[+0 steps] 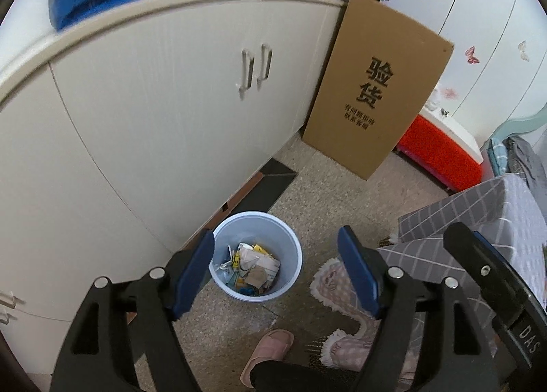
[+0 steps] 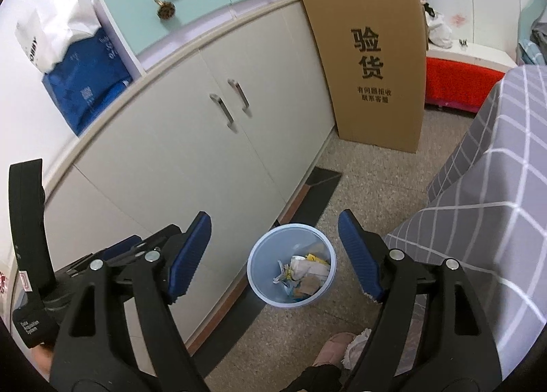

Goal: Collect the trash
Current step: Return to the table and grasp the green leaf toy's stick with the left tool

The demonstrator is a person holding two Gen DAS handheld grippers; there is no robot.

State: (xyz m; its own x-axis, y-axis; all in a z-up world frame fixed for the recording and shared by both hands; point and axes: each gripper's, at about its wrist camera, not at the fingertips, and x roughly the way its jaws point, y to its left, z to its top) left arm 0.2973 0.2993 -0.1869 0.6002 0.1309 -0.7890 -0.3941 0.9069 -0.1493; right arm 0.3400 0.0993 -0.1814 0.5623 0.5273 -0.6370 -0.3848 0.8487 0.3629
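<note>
A light blue trash bin (image 1: 257, 221) stands on the speckled floor beside the white cabinet; it also shows in the right wrist view (image 2: 290, 234). Crumpled paper and wrappers (image 1: 254, 269) lie in its bottom, also seen in the right wrist view (image 2: 304, 275). My left gripper (image 1: 275, 272) is open and empty, held high above the bin. My right gripper (image 2: 273, 255) is open and empty, also above the bin. The left gripper's body shows at the left of the right wrist view (image 2: 112, 255). The right gripper's body shows at the right of the left wrist view (image 1: 485, 269).
A white cabinet (image 1: 154, 111) with two handles runs along the left. A tall cardboard box (image 1: 376, 84) leans at its far end, a red box (image 1: 441, 152) beyond. A grey checked cloth (image 2: 495, 204) covers furniture on the right. A pink slipper (image 1: 270, 351) and a mat (image 1: 335, 286) lie on the floor.
</note>
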